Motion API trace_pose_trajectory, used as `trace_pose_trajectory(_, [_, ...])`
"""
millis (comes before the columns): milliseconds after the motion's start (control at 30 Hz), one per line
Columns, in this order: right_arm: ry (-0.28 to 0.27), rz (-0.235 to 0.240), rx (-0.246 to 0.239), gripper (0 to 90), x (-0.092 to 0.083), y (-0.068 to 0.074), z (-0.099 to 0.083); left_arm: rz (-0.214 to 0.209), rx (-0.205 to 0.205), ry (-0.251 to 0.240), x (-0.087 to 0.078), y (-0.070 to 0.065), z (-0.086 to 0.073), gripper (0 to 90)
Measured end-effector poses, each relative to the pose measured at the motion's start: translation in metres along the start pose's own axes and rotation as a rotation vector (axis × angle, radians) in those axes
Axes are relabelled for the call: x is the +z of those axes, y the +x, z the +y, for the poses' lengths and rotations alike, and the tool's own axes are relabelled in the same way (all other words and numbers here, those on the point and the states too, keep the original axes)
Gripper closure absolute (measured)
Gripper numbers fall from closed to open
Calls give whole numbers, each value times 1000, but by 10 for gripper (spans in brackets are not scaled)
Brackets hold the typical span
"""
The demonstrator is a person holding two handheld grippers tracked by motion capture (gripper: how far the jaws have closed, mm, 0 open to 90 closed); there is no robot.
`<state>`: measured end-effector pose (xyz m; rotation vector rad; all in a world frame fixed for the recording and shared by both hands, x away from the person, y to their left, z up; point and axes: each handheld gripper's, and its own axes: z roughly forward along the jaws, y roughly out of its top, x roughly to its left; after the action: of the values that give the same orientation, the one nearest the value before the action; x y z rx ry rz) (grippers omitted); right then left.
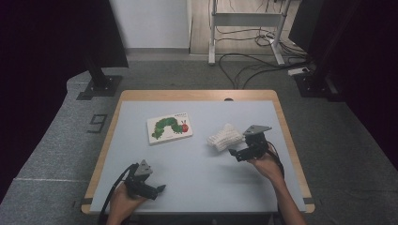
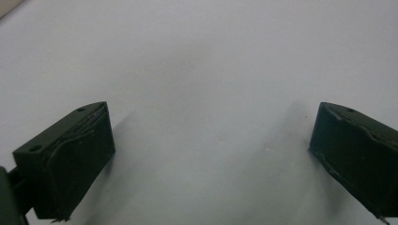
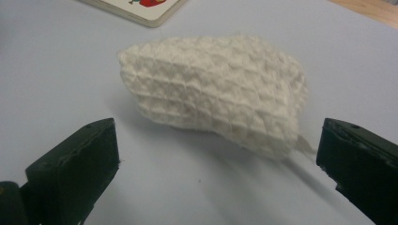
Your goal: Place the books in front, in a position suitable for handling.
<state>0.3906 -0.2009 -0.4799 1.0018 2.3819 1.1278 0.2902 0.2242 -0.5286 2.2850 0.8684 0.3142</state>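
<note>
Plainly, right claw (image 3: 216, 164) gapes before white cloth (image 3: 216, 101); book (image 1: 169, 128) title unreadable.

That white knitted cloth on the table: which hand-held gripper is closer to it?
Right. The right hand-held gripper hovers just beside the white knitted cloth, jaws open toward it. The left hand-held gripper sits far off, over bare table.

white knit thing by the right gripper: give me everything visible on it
The white knit cloth looks like soft waffle-textured fabric, cream-white, bunched into a rounded lump with a loose thread at one end. It lies on the pale table, right of the picture book and apart from it. The right gripper is open just short of it, jaws on either side, not touching. Only the table touches it.
</note>
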Motion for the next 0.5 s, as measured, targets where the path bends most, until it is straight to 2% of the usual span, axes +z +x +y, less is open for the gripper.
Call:
trace_pose_trajectory(233, [11,4,-25,0,18,4,16,0,0,0,0,0,0,0])
trace_pose_trajectory(500, [56,-5,-50,0,46,3,28,0,0,0,0,0,0,0])
